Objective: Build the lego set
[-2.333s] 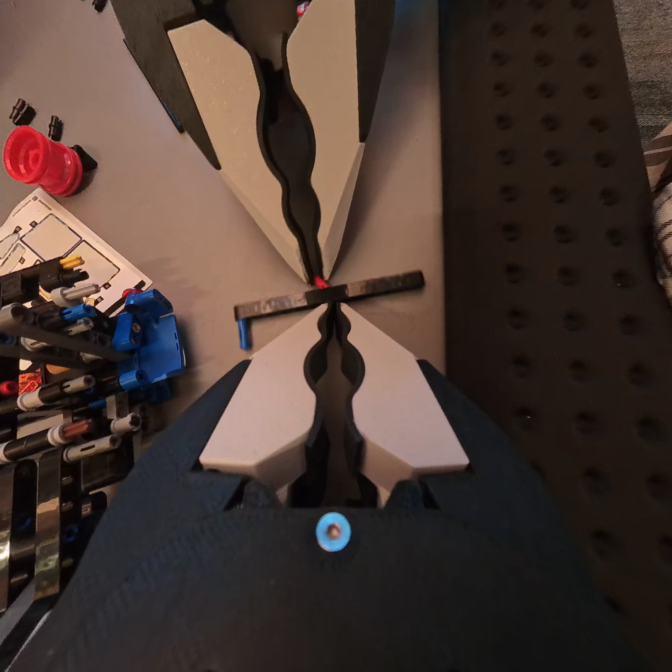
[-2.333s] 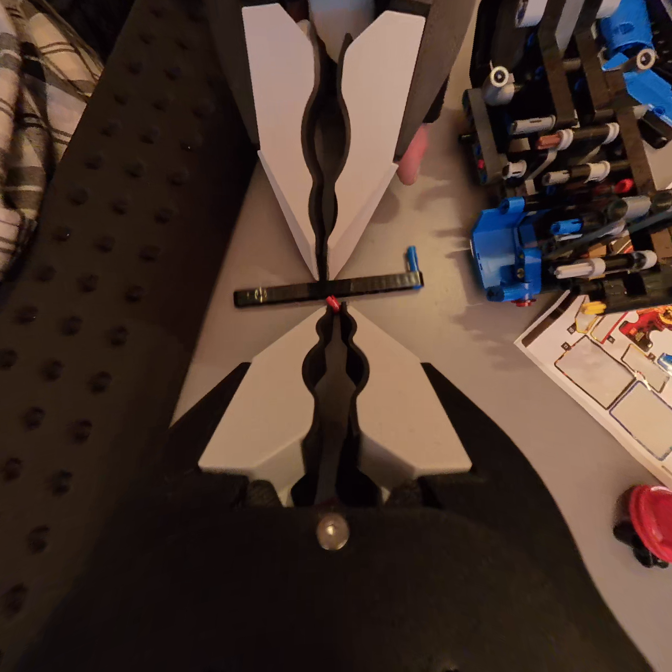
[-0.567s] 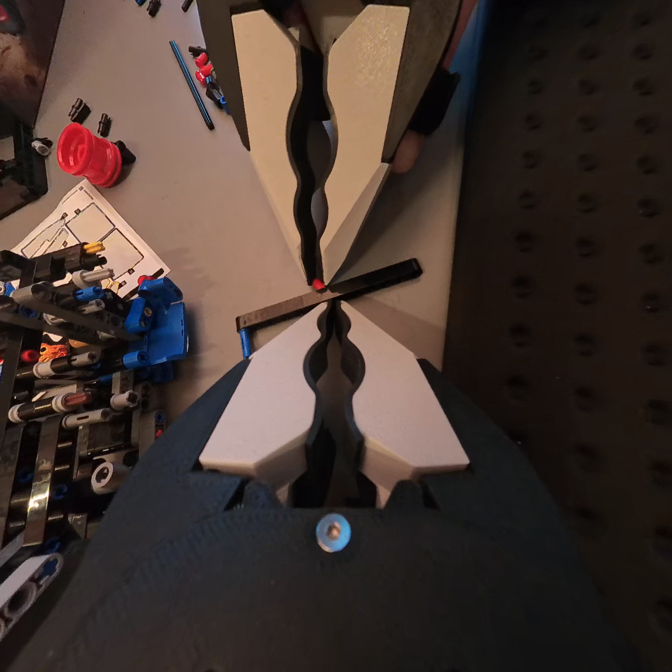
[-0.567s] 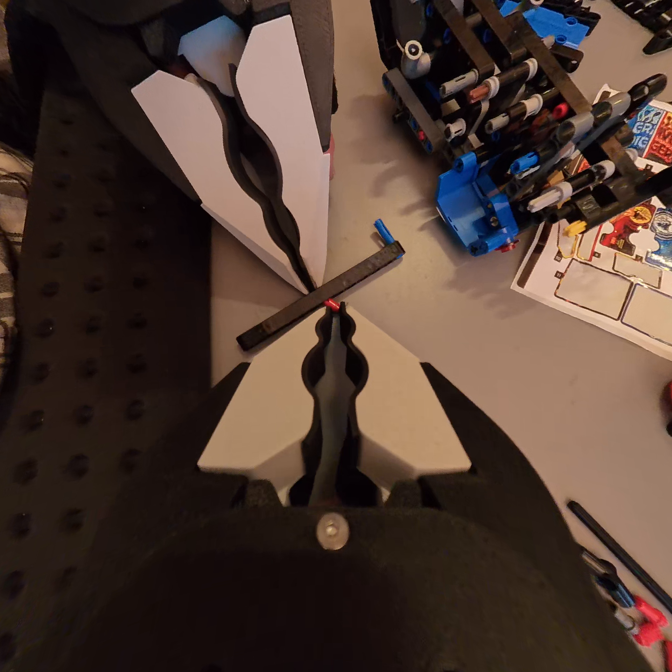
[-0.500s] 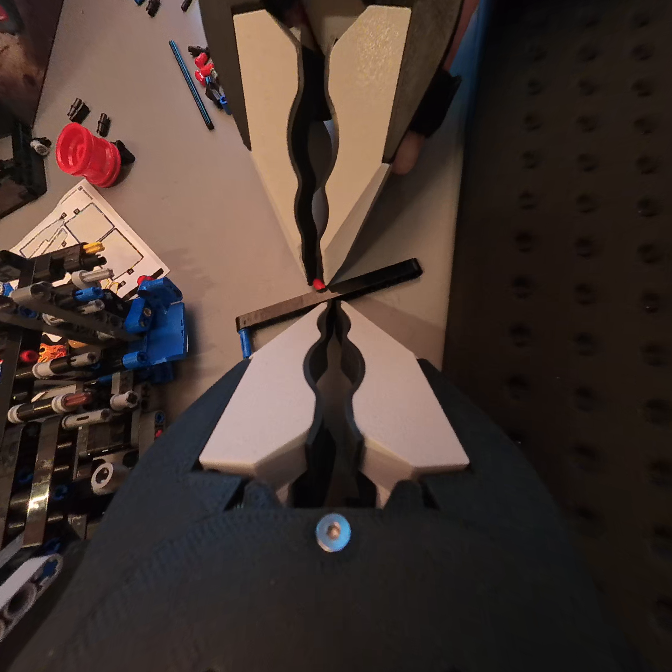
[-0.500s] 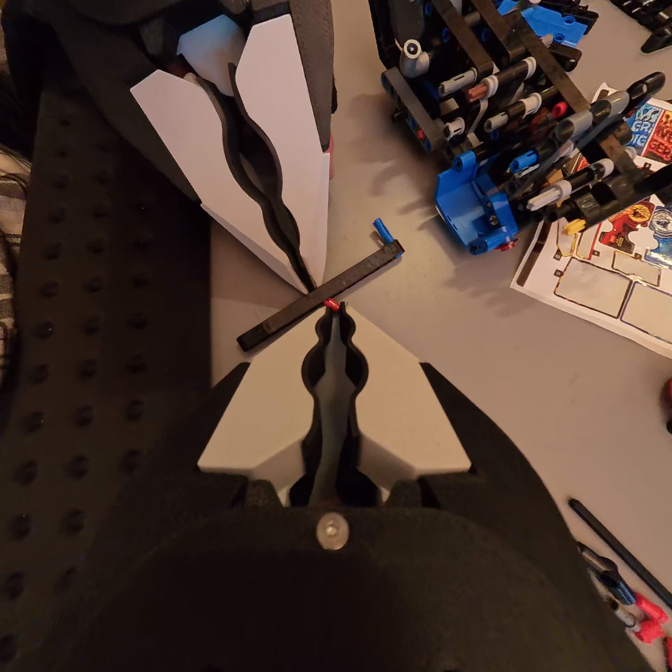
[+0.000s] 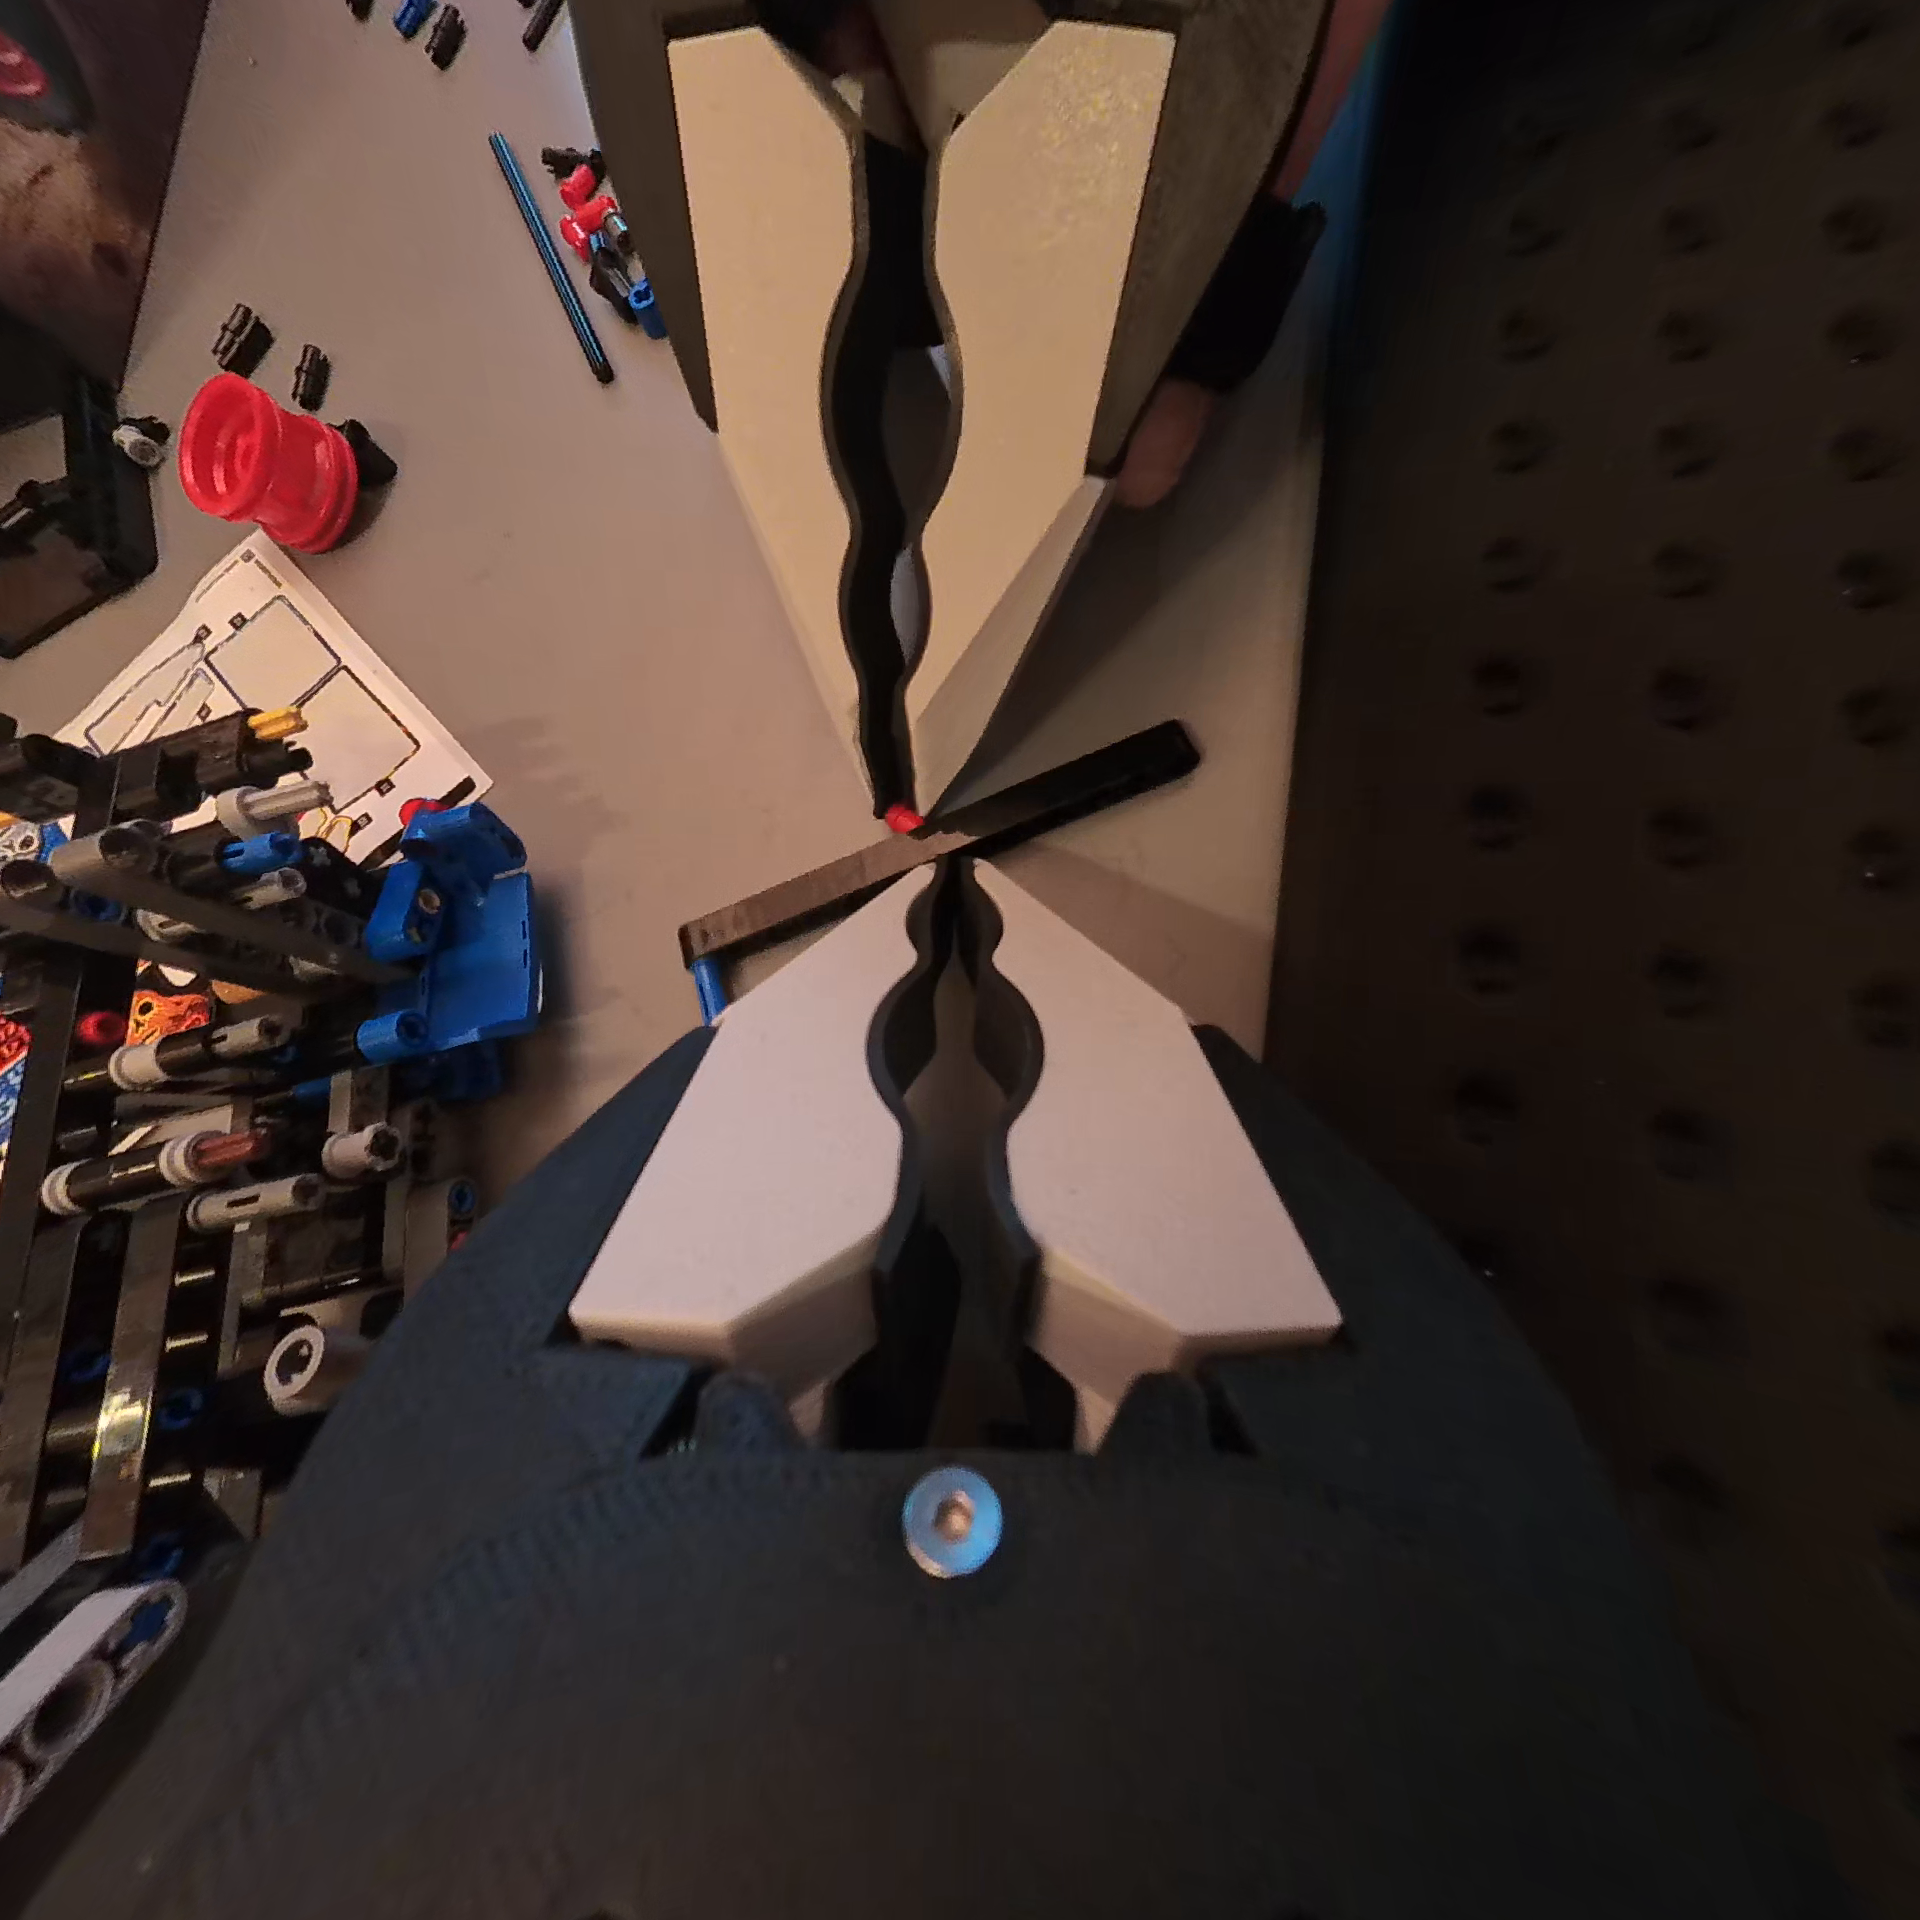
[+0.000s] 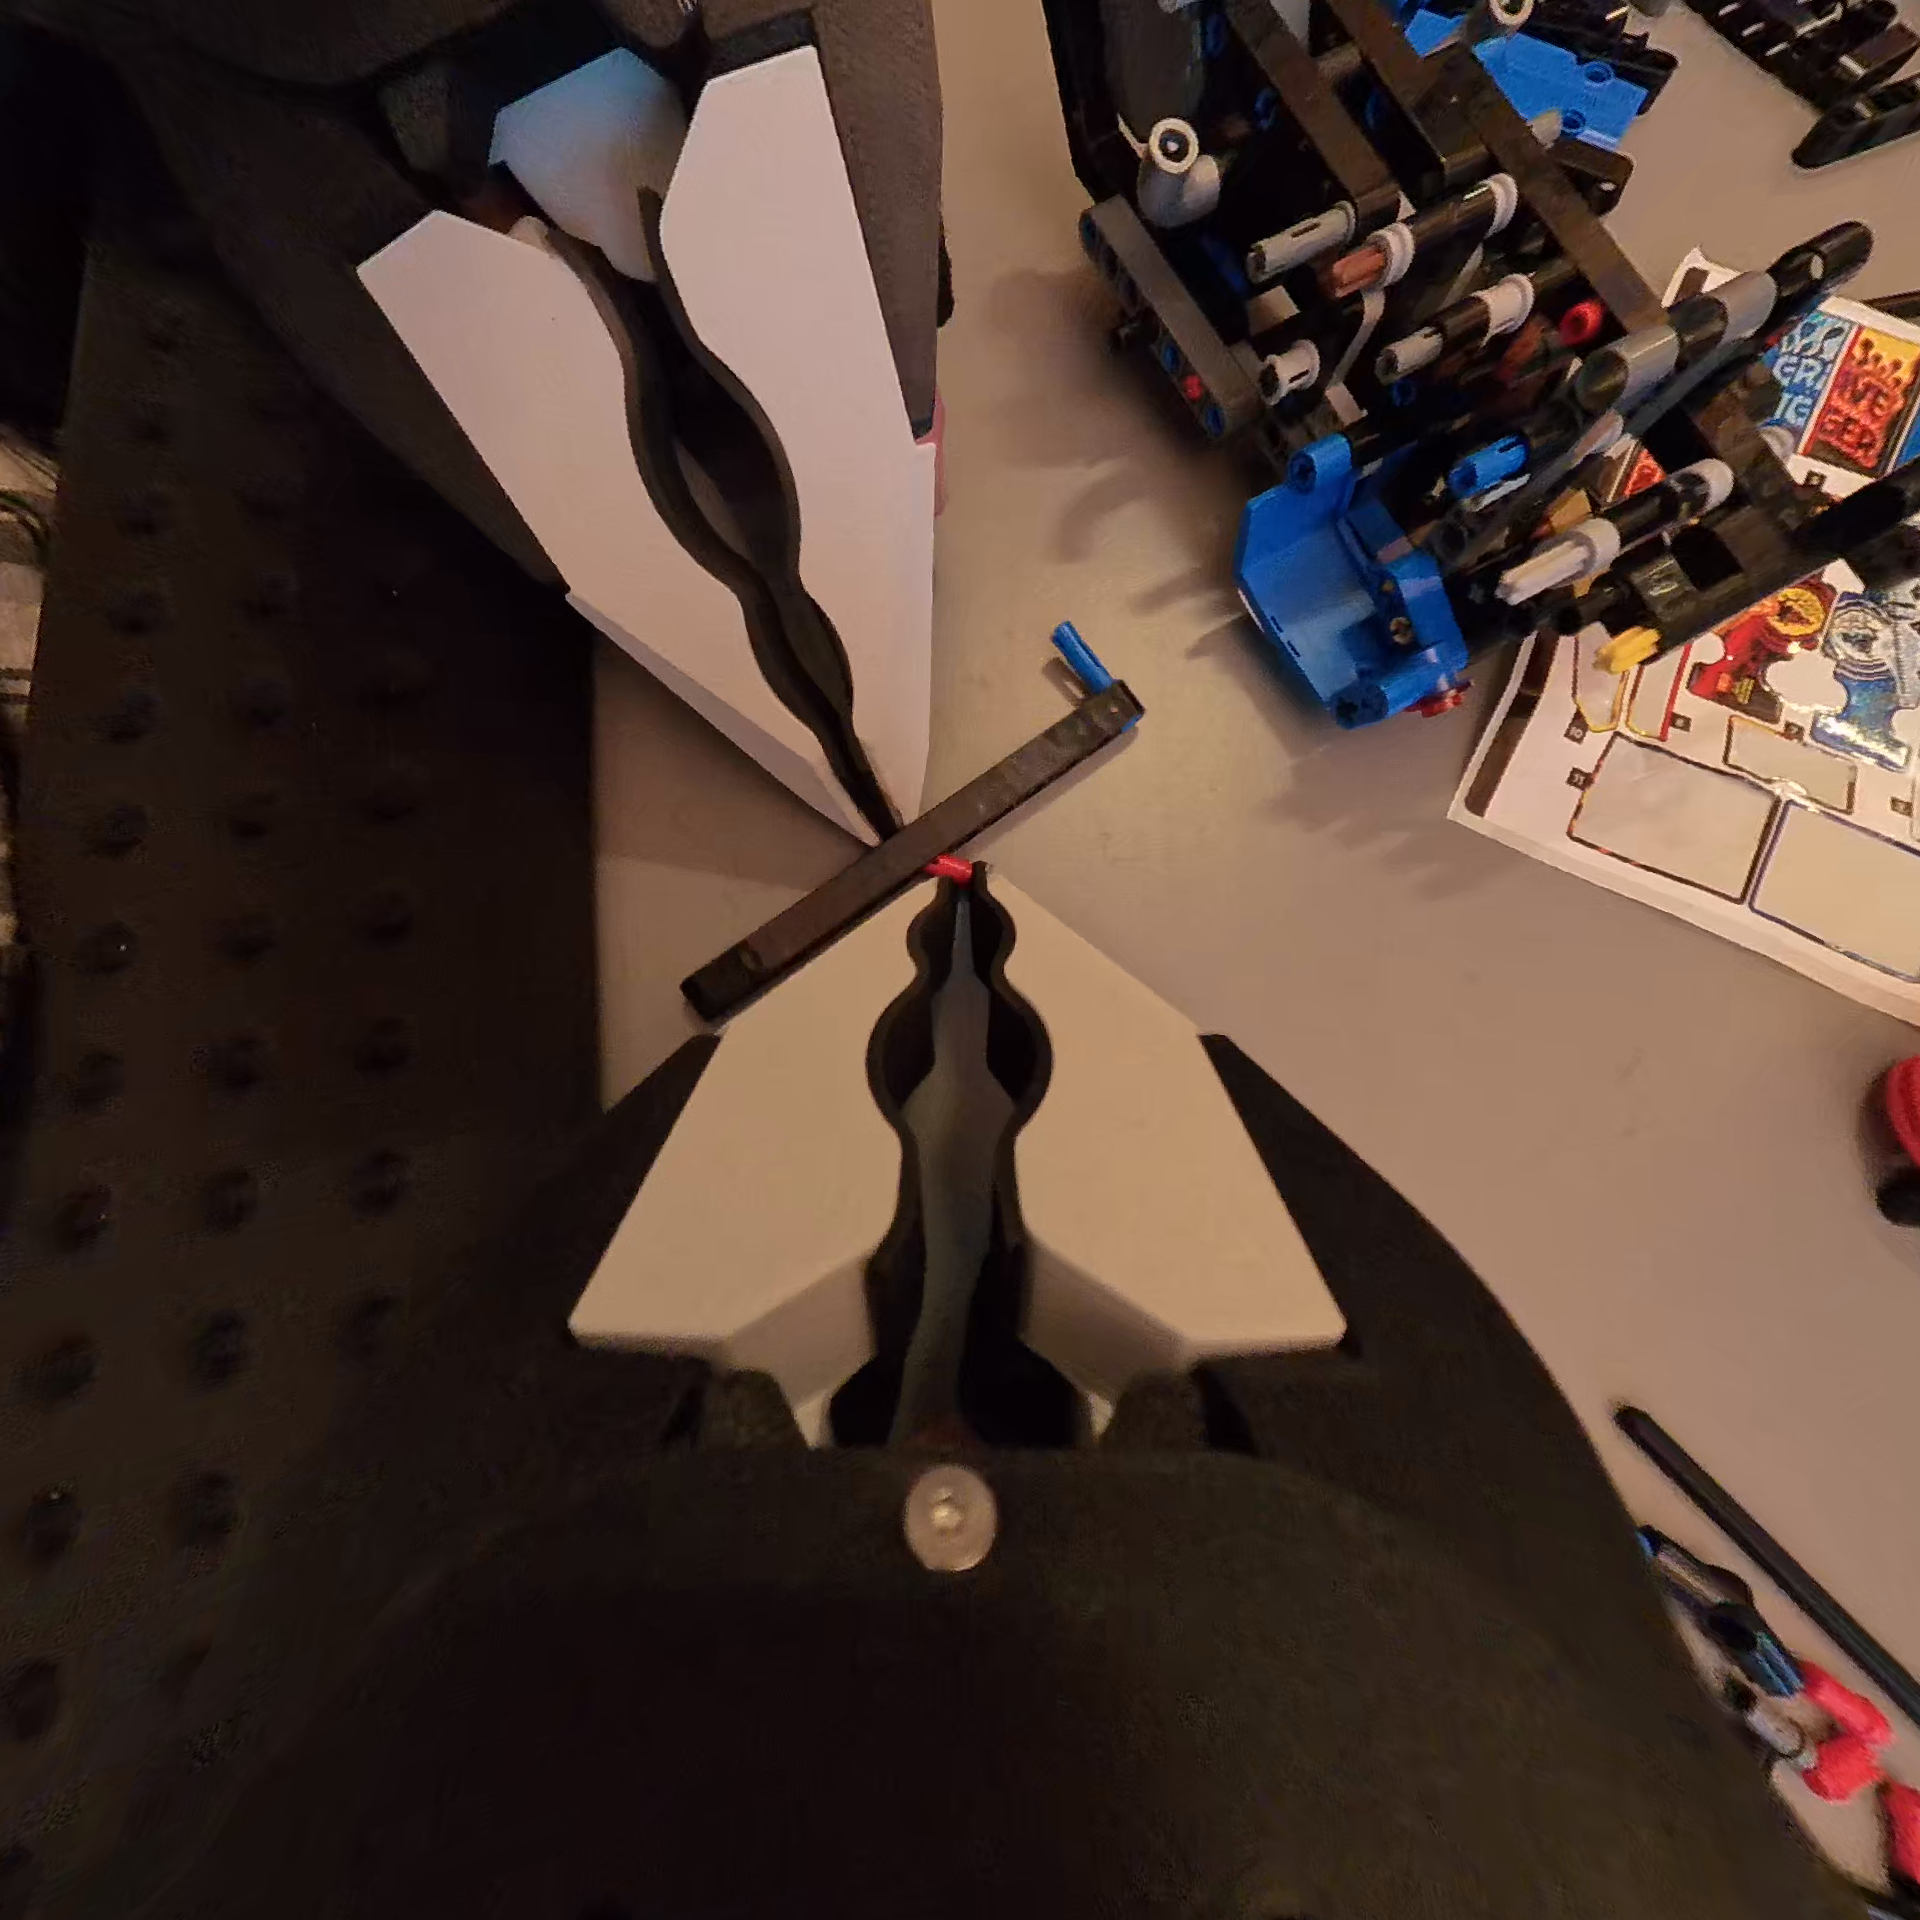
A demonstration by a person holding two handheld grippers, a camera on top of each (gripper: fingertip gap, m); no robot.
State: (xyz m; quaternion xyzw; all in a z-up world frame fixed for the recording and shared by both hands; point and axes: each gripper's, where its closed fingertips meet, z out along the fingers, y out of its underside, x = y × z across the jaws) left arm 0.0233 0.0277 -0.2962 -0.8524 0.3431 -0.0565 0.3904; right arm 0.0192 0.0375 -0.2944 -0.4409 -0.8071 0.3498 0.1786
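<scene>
at frame centre the left claw [image 7: 951, 868] stays clamped on the black beam [image 7: 790, 902], now tilted; the right claw [image 8: 961, 878], pinching the red pin [image 8: 945, 867], keeps pressing it in, seemingly unseated.

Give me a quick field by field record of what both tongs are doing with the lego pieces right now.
left tongs: shut on black beam
right tongs: shut on red pin
pin position: at the beam's middle
beam end: blue pin sticking out
nearby: partly built model, sticker sheet, red wheel hub
surface: grey table
</scene>
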